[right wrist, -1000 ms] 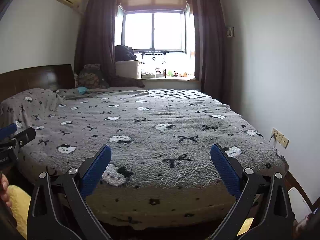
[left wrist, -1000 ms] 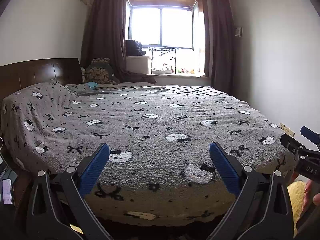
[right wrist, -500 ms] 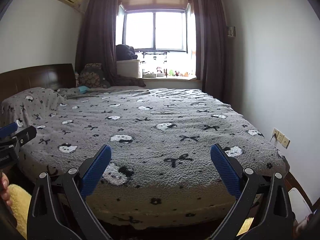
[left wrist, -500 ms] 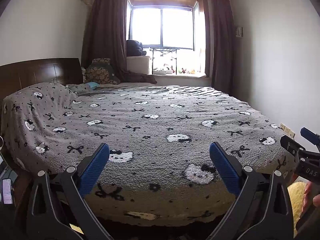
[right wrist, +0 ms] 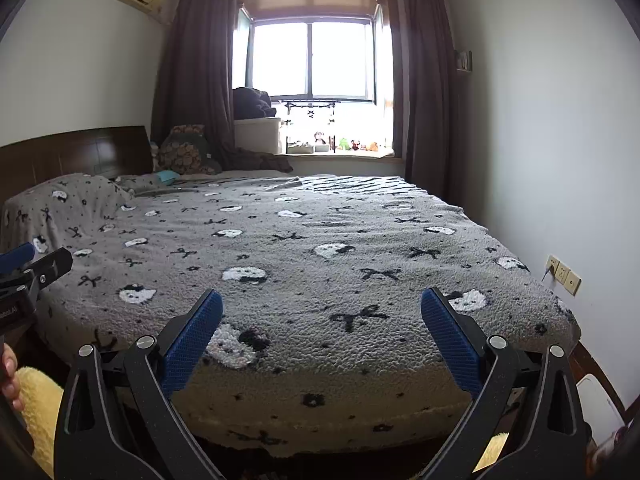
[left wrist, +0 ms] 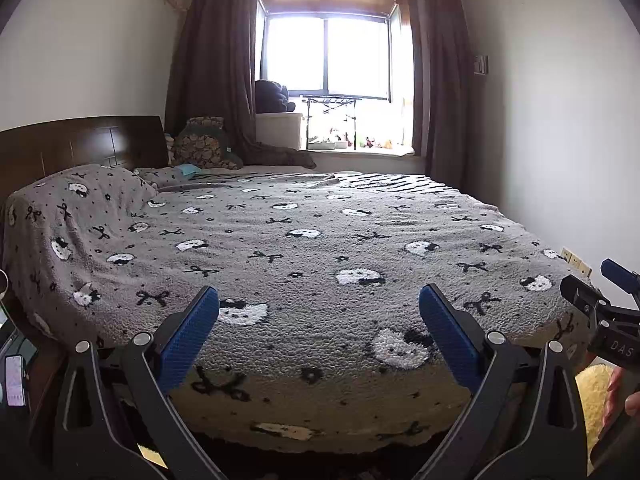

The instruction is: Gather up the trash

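Filling most of both views: the bed (left wrist: 320, 248) under its grey patterned blanket (right wrist: 320, 264), barely shifting against a second ago, meaning still only surveying, not yet collecting. Holding low at the frame bottom, left tool (left wrist: 318, 320) and right tool (right wrist: 320, 320), both spread apart and gripping nothing. Showing no recognizable trash anywhere.

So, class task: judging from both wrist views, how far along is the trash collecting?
Nothing looks done. The left gripper and right gripper both hang open and empty over the foot of the bed. No trash is plainly visible on the grey blanket. All collecting, starting with finding trash, remains.
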`<state>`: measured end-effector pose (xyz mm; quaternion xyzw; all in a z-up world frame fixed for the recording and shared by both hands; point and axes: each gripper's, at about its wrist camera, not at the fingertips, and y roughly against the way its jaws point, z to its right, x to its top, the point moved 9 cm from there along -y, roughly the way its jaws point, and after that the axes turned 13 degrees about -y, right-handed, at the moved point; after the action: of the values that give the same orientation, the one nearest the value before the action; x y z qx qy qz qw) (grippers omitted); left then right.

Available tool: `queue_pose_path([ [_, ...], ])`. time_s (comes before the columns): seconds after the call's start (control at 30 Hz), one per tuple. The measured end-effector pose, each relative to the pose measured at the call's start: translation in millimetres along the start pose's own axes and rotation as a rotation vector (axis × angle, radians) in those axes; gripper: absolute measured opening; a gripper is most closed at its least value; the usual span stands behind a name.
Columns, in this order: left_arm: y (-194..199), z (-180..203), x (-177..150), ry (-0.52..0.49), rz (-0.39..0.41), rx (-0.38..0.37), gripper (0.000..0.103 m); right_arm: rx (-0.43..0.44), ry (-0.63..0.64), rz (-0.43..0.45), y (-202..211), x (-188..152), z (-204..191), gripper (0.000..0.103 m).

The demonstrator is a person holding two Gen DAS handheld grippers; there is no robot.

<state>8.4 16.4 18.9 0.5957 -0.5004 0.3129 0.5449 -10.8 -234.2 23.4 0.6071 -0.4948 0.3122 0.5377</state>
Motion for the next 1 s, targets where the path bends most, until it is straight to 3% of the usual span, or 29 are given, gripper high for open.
queue_pose_path([
  [1.0,1.6,-3.2,2.3,0.011,-0.002,0.012,0.095,-0.003,-0.002,-0.005,-1.8,-4.5,-0.8,0.099],
])
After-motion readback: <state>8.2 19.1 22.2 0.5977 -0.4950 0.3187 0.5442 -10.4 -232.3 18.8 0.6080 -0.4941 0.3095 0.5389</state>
